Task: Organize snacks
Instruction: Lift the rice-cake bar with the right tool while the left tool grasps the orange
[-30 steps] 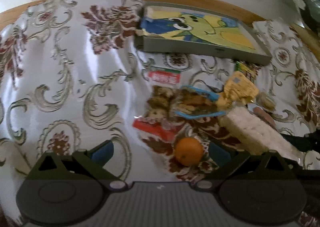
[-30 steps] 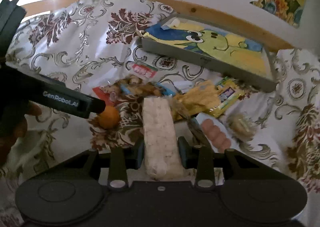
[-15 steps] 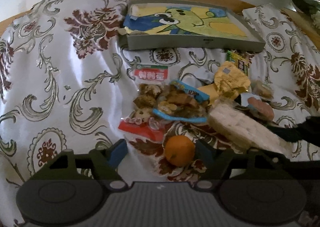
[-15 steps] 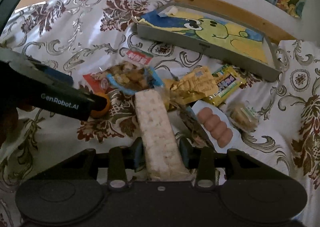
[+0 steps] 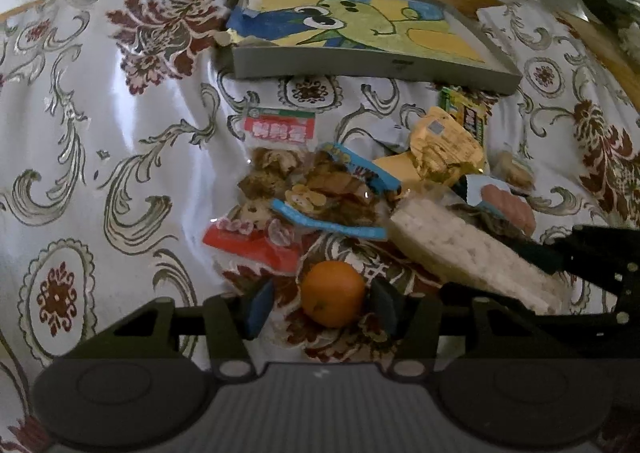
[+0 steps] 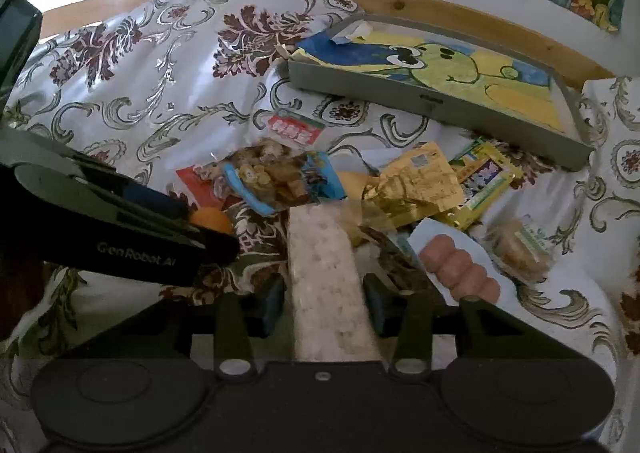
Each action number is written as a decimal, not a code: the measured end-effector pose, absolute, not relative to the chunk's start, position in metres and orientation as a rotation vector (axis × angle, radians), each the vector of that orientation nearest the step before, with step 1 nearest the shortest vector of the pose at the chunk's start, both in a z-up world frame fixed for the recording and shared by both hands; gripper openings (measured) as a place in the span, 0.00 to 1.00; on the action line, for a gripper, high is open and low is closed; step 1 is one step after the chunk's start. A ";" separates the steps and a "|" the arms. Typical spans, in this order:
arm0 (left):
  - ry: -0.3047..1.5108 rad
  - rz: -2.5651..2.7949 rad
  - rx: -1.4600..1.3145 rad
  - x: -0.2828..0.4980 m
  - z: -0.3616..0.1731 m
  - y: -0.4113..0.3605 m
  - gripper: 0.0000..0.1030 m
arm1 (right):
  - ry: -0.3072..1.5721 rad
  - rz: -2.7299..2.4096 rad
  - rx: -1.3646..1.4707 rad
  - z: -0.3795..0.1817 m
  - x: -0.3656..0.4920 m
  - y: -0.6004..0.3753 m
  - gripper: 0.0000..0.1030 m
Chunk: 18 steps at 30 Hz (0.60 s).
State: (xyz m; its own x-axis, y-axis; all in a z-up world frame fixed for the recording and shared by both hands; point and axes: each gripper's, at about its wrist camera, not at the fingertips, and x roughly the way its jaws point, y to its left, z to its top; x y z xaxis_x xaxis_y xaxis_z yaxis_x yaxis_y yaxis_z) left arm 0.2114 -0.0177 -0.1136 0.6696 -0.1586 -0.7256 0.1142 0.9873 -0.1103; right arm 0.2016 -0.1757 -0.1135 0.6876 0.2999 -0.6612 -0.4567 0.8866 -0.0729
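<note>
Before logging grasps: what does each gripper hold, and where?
Nothing gripped. Left gripper is closing around the orange; right gripper is opening beside the rice cake pack.

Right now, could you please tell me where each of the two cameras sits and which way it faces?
Left wrist: on the left gripper, looking down over the round orange fruit between its closing fingers, towards the grey cartoon-lined tray; the right gripper enters at right.
Right wrist: on the right gripper, whose opening fingers flank the long white rice-cracker pack; the left gripper enters at left.
Shared: fruit, pack, tray, floral cloth.
</note>
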 end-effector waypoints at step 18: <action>0.863 -0.085 -0.116 0.201 -0.112 -0.024 0.36 | 0.686 0.405 -0.280 -0.117 0.196 -0.168 0.34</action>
State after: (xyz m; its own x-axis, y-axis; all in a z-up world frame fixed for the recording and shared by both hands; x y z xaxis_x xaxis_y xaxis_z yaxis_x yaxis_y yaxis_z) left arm 0.2008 -0.0244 -0.1121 0.6475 -0.1214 -0.7524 0.0278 0.9903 -0.1358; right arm 0.1959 -0.1679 -0.1170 0.7013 0.2679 -0.6607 -0.4490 0.8858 -0.1174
